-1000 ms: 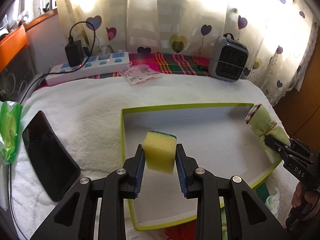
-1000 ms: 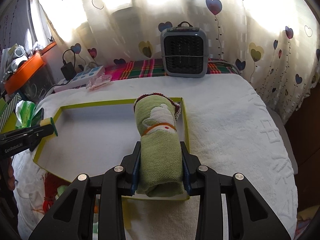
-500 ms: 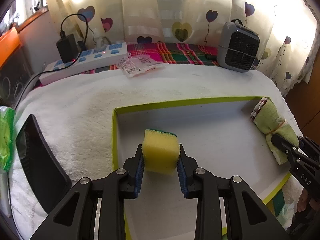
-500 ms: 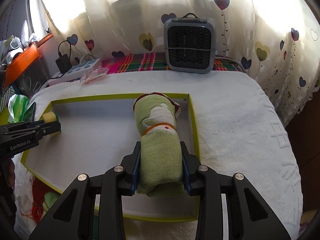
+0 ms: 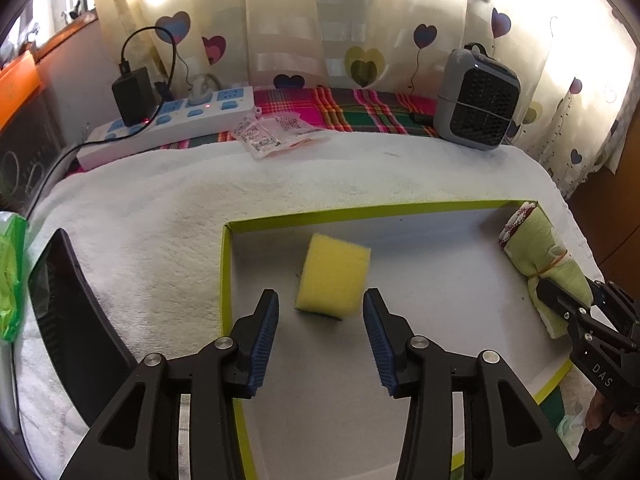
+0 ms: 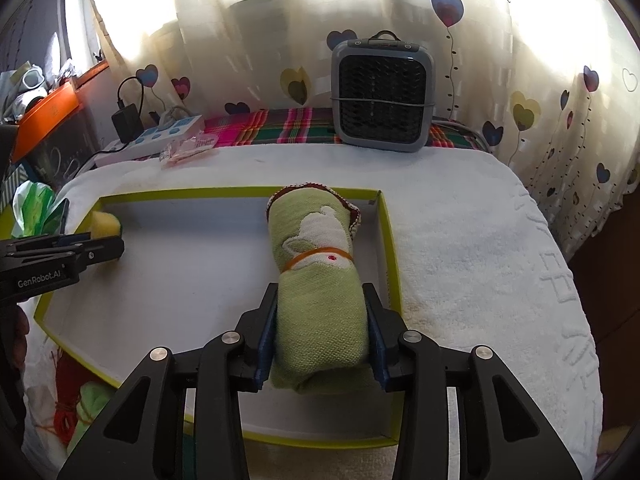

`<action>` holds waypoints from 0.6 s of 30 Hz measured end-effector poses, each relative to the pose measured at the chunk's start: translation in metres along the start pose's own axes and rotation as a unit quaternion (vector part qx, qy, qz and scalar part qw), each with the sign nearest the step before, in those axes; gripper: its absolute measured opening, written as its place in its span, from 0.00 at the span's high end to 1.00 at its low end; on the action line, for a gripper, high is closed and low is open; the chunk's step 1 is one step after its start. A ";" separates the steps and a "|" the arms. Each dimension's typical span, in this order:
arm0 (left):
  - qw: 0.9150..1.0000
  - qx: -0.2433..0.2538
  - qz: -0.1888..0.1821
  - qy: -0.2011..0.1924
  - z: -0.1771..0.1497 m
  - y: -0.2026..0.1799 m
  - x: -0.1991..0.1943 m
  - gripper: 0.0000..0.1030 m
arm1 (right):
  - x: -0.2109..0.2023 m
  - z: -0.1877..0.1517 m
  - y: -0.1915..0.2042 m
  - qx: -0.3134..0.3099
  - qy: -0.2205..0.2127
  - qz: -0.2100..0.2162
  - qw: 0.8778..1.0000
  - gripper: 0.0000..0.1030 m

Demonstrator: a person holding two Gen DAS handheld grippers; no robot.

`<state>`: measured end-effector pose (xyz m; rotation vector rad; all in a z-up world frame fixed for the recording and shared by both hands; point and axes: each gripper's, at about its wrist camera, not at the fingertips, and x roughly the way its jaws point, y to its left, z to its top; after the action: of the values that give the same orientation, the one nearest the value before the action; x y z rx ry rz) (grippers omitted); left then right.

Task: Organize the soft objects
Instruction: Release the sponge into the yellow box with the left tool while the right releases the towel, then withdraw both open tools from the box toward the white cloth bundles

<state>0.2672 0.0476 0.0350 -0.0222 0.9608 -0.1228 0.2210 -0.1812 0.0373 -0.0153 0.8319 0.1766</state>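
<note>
A yellow sponge lies on the white floor of the green-rimmed tray, near its left wall. My left gripper is opening; the sponge sits just ahead of the blue pads and touches neither. From the right wrist view the same sponge shows beside the left gripper. A rolled green towel with an orange band lies along the tray's right wall. My right gripper holds its near end; the jaws are easing open while the pads still touch the cloth.
A white terry cloth covers the table. At the back stand a power strip, plastic sachets and a grey fan heater. A black phone and a green bag lie left. Red and green yarn lies under the tray's near corner.
The left jaws have spread and the sponge has dropped out of them onto the tray floor. The right jaws have widened slightly around the towel, which has not moved.
</note>
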 end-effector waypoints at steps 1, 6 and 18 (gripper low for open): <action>1.000 0.000 0.001 -0.001 0.000 0.000 -0.001 0.53 | 0.000 0.000 0.000 -0.001 0.000 0.001 1.000 0.59; 1.000 -0.004 -0.002 0.001 0.000 0.000 -0.002 0.53 | -0.005 0.000 0.003 -0.005 -0.012 0.004 1.000 0.56; 1.000 -0.008 0.000 -0.008 -0.005 0.002 -0.018 0.53 | -0.016 -0.002 0.004 -0.005 -0.030 0.001 1.000 0.50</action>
<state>0.2532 0.0517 0.0465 -0.0376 0.9450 -0.1137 0.2082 -0.1795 0.0481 -0.0197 0.7705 0.1817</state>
